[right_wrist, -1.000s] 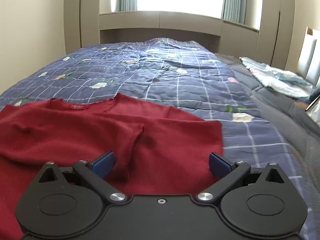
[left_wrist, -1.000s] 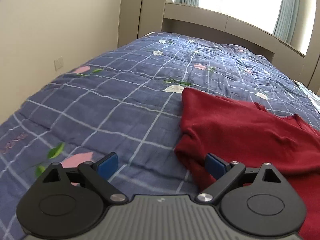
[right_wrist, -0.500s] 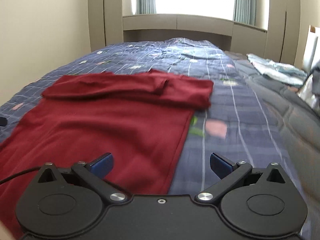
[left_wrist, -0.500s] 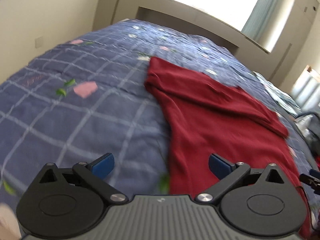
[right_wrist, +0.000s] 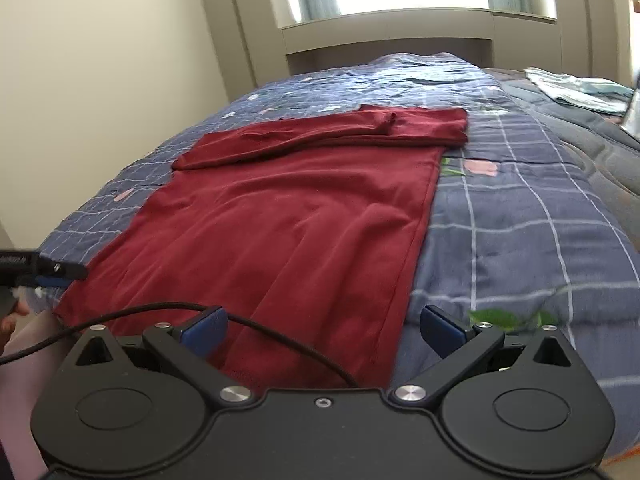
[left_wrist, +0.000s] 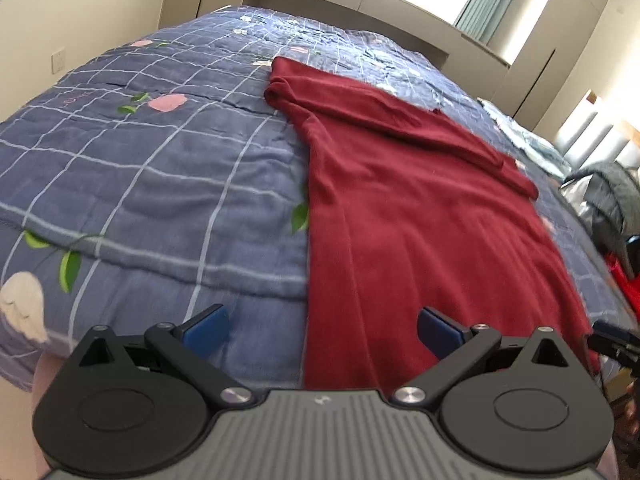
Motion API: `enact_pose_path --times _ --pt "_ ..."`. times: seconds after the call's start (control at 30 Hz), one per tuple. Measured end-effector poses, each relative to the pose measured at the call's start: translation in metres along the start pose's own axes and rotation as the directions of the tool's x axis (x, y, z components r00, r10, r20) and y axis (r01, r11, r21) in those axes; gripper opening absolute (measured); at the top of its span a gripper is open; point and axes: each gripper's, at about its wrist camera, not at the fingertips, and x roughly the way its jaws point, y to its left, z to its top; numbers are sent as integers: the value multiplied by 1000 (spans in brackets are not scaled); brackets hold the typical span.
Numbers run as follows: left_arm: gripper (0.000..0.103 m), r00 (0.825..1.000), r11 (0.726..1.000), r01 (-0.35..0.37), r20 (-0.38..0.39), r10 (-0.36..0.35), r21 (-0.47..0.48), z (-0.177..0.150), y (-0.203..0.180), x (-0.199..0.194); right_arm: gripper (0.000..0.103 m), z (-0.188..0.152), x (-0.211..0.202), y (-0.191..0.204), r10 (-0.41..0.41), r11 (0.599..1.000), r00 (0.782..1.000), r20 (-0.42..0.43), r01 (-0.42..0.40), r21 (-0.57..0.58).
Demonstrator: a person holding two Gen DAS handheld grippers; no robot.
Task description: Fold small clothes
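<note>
Pulled back from the far end toward the near edge, both tools; left the red shirt lying flat along the blue checked quilt, sleeves folded across its top, so likely next came a fold from the hem. Held wide and empty, left gripper at the shirt's left hem corner; likewise right gripper at the right; saw window and cabinets beyond, pale wall alongside.
</note>
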Motion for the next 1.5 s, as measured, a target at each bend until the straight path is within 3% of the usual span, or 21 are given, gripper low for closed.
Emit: enact_pose_path --times 0.13,0.23,0.33,0.4,0.53,0.7,0.9,0.93,0.97,1.0,1.07,1.13,1.23,1.5 --pt "102 1000 1000 -8 -4 8 1 -6 -2 -5 102 -6 -13 -11 -4 992 999 31 0 127" --pt "102 1000 1000 -18 -5 18 7 -9 -3 -8 102 -9 -32 -20 -122 984 991 55 113 141" --pt "102 1000 1000 -25 -1 25 12 -11 -3 -8 102 -15 -51 -25 -301 951 951 64 295 88" --pt "102 1000 999 -32 0 32 18 -12 -5 -8 102 -20 -60 -30 -376 926 924 64 372 65" --pt "102 999 998 -53 8 53 17 -13 -8 -9 100 -23 -67 -32 -335 942 939 76 331 62" --pt "101 998 998 -64 14 64 8 -14 -13 -13 80 -20 -42 -11 -224 974 973 55 223 27" --pt "75 999 999 -32 -19 32 17 -17 -17 -16 42 -22 -18 5 -174 984 985 -7 174 21" --pt "66 999 999 -31 -23 32 20 -18 -18 -17 34 -21 -18 5 -170 985 985 -7 170 17" --pt "43 999 999 -23 -33 24 25 -18 -18 -16 17 -20 -19 4 -167 986 986 -9 167 15" --pt "33 999 999 -21 -49 23 30 -18 -18 -15 5 -19 -21 3 -173 985 985 -9 173 13" --pt "13 996 997 -60 -57 63 51 -16 -20 -15 4 -17 -27 -1 -183 983 983 -3 183 3" --pt "6 997 998 -50 -51 52 43 -13 -20 -20 4 -15 -34 -5 -219 975 976 12 219 -22" --pt "5 997 997 -63 -33 65 51 -11 -24 -29 3 -12 -47 -15 -256 966 966 28 257 -24" --pt "5 995 996 -84 -49 86 40 -16 -27 -31 3 -21 -41 -27 -242 970 970 4 242 21"
